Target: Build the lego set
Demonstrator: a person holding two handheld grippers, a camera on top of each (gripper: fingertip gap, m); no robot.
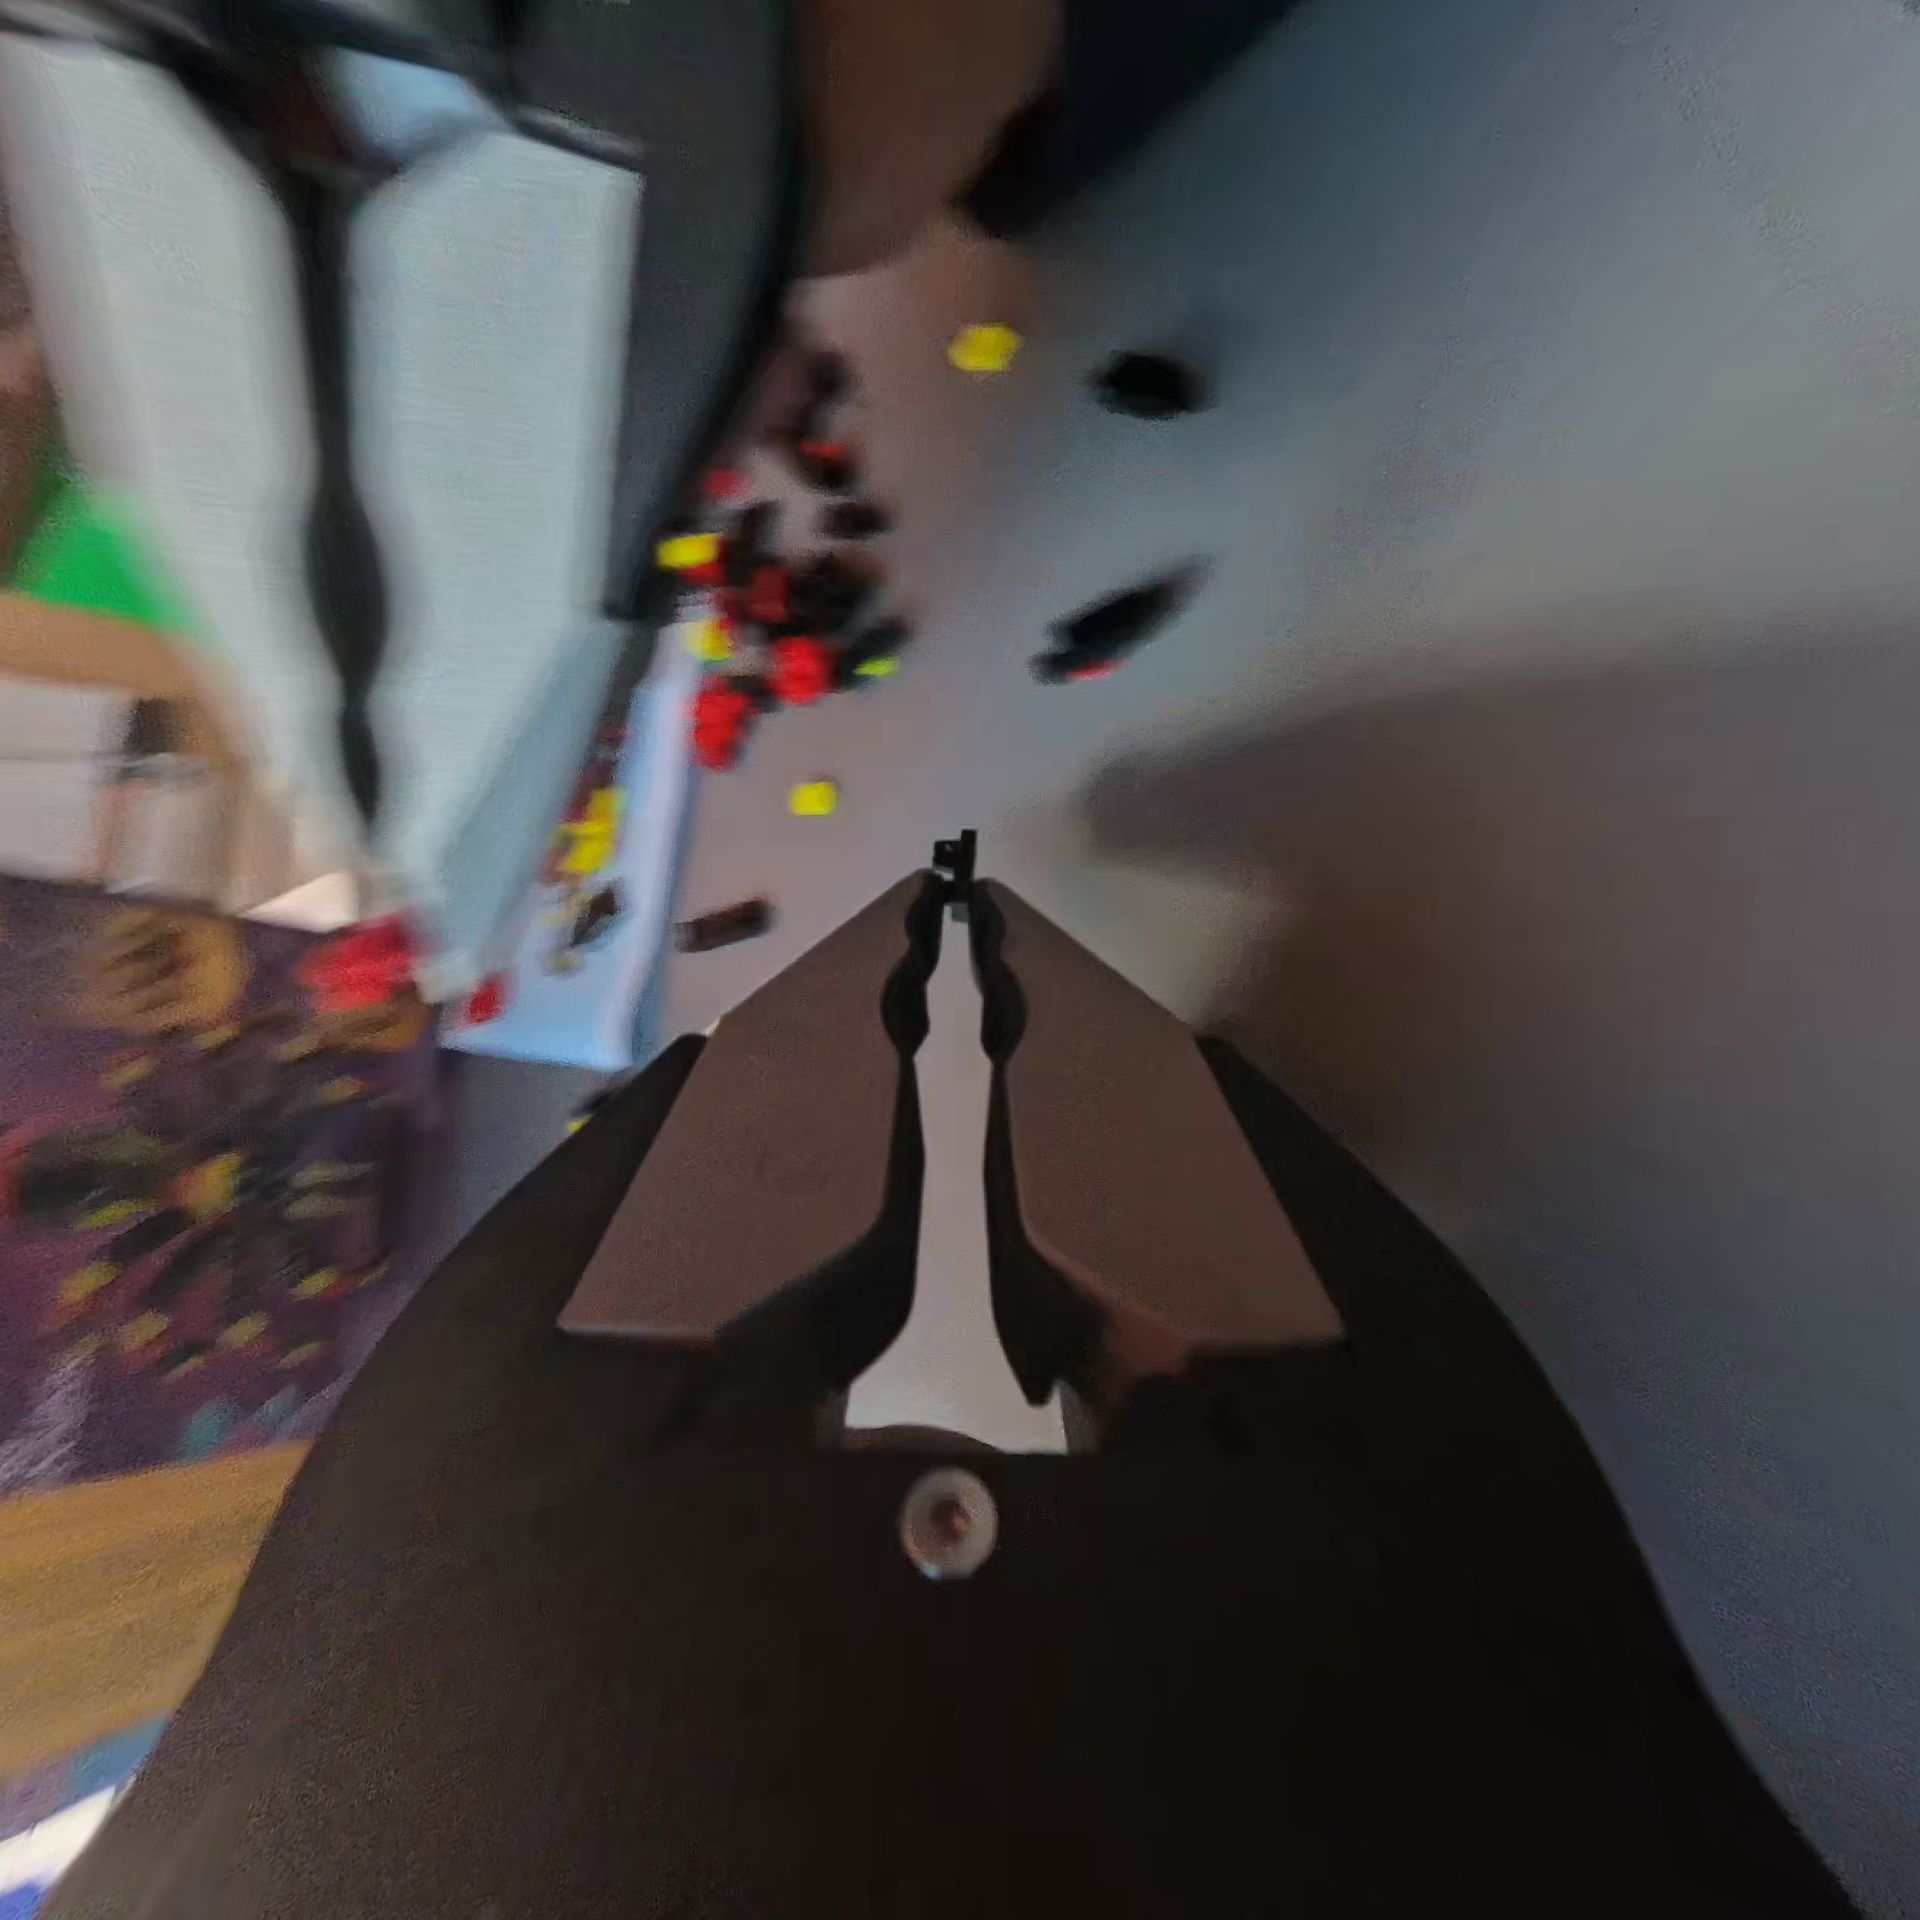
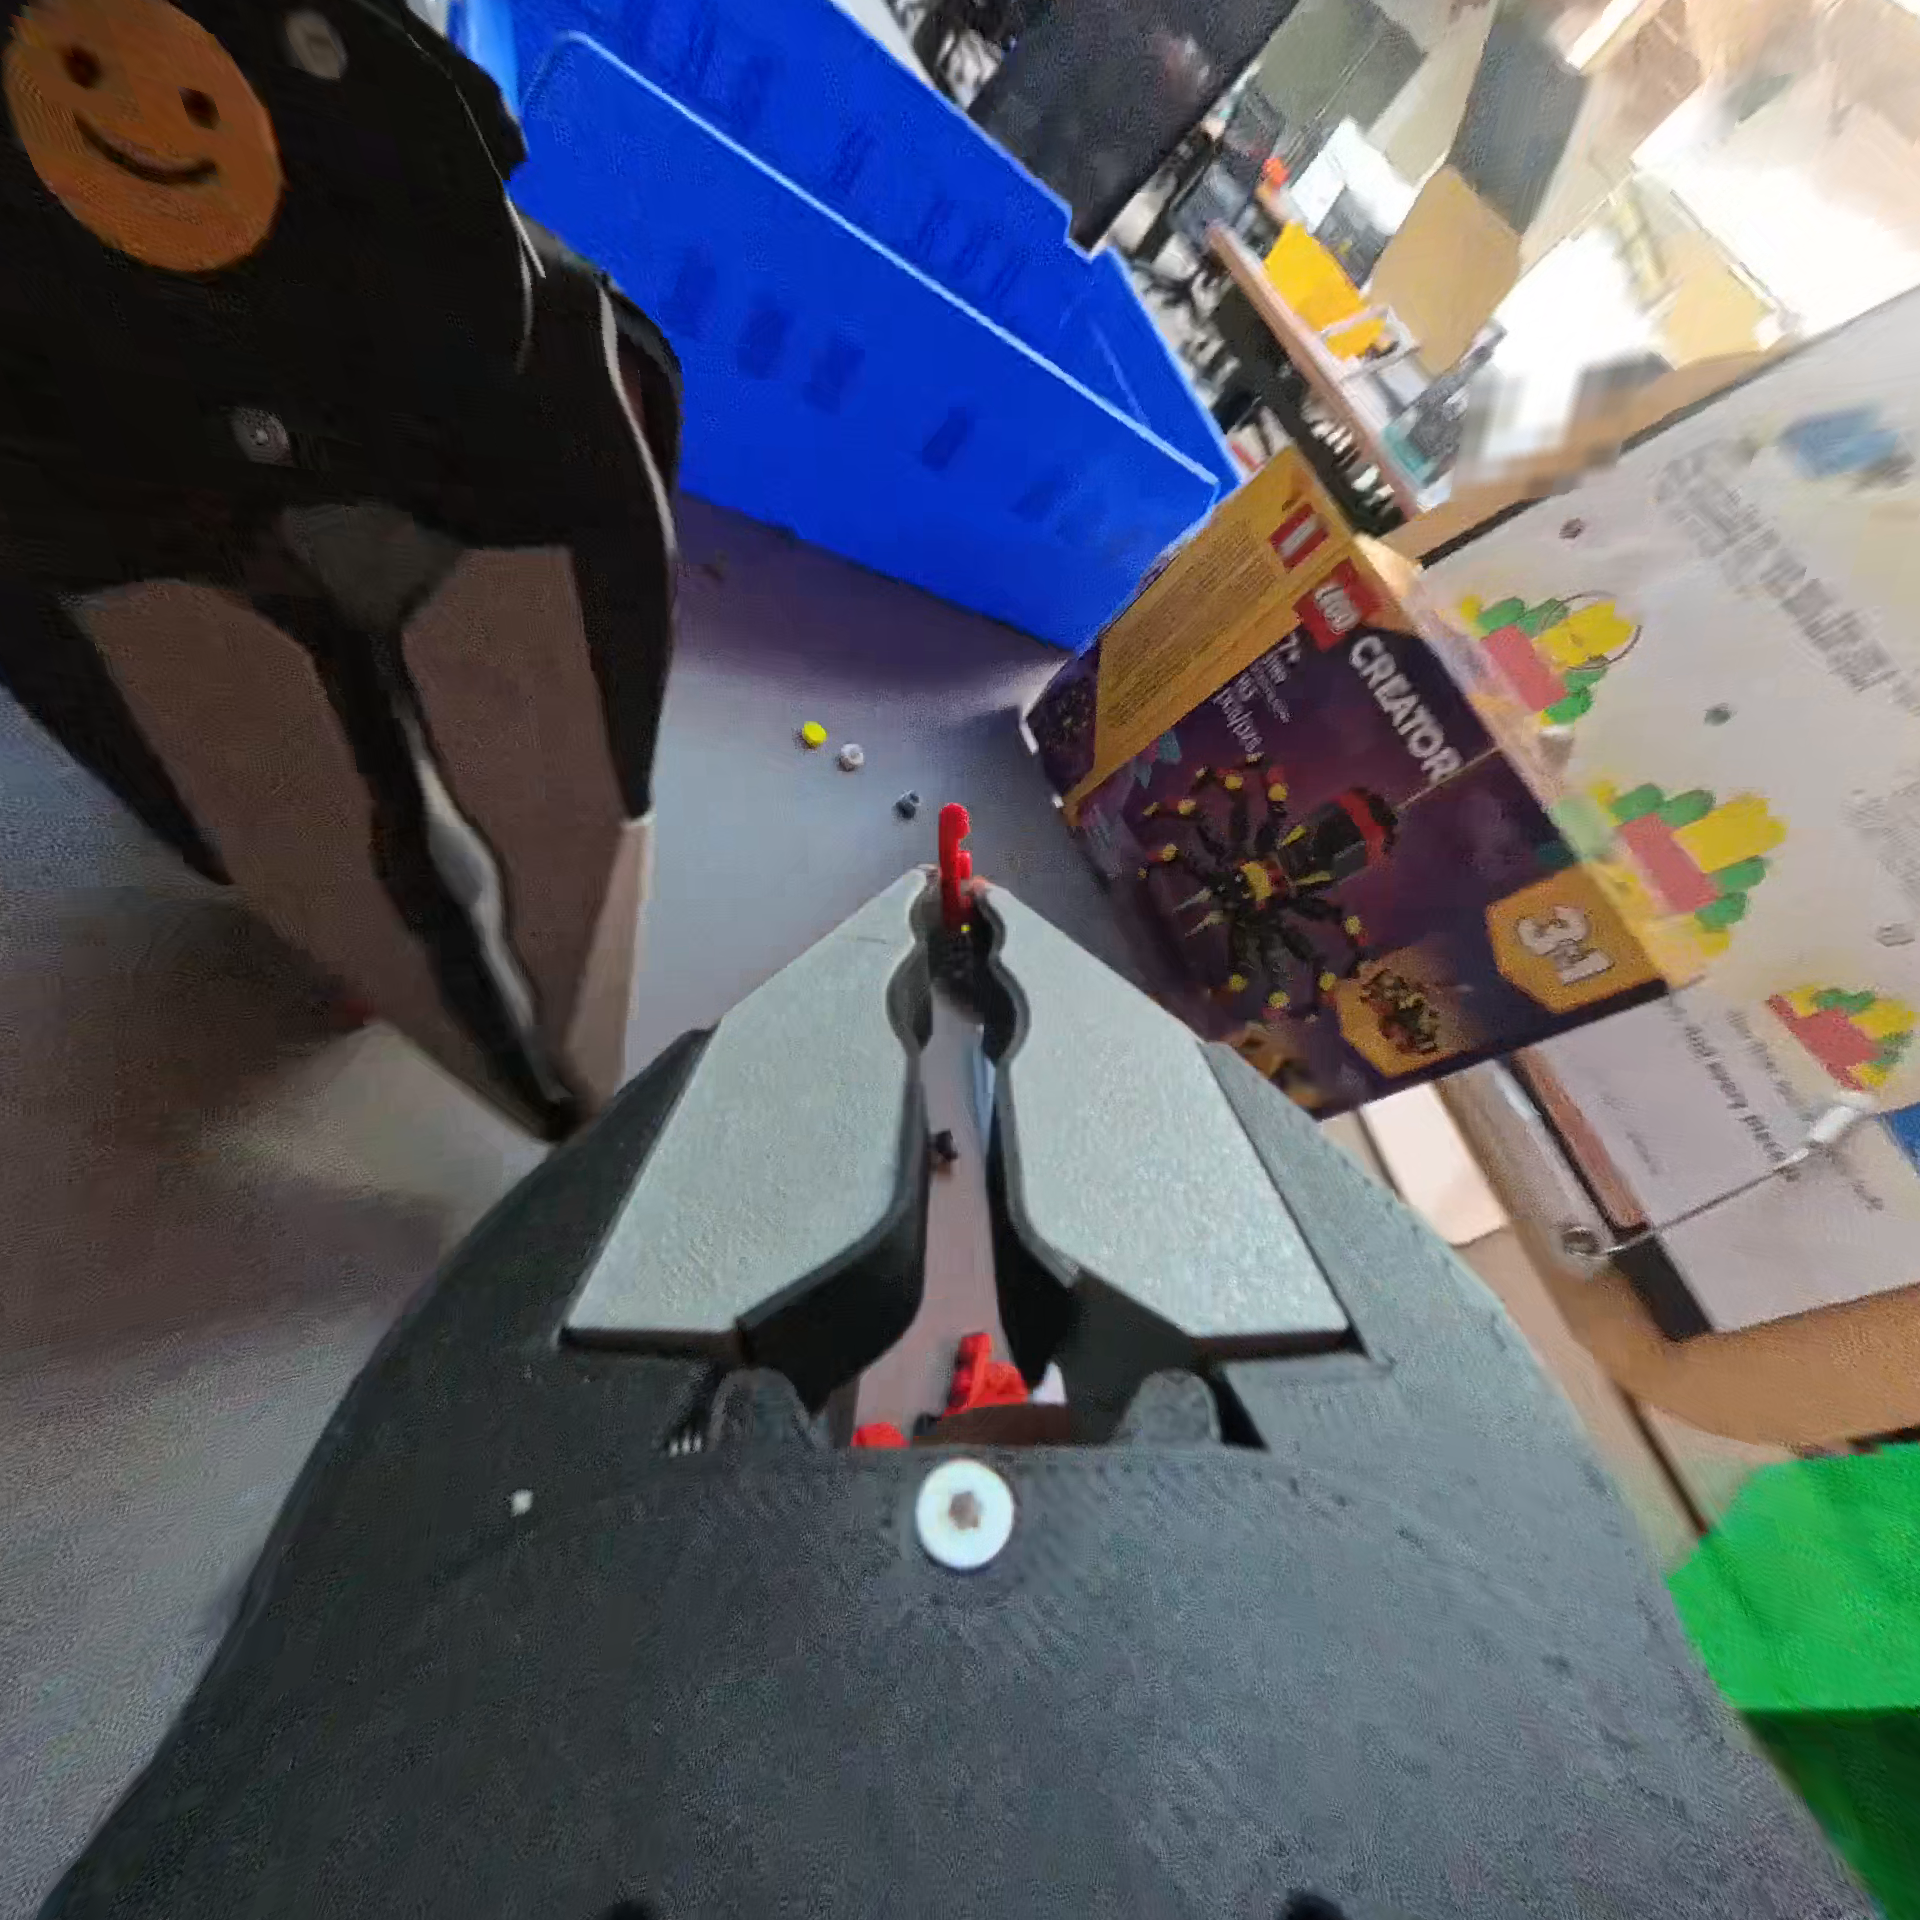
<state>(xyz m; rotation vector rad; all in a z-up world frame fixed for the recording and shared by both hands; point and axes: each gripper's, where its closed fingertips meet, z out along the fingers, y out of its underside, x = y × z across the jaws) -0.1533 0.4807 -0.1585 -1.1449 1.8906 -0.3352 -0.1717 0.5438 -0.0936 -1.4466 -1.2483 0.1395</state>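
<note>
My left gripper (image 1: 954, 891) is shut on a small black lego piece (image 1: 956, 854) that sticks out past its tips, held above the grey table; the view is motion-blurred. A pile of red, black and yellow lego pieces (image 1: 790, 613) lies ahead on the table. My right gripper (image 2: 951, 896) is shut on a small red and black lego piece (image 2: 952, 850) with a red clip end pointing forward. The left gripper also shows in the right wrist view (image 2: 561, 1101), at the left, tips down near the table, with an orange smiley disc (image 2: 140, 130) on its body.
Loose pieces lie apart: yellow ones (image 1: 982, 346), (image 1: 812, 798), black ones (image 1: 1143, 384), (image 1: 1122, 620). An instruction booklet (image 1: 613, 894) lies left of the pile. The purple lego box (image 2: 1340, 821), blue bins (image 2: 862, 343), tiny studs (image 2: 814, 736) and a printed sheet (image 2: 1704, 831) stand ahead and right.
</note>
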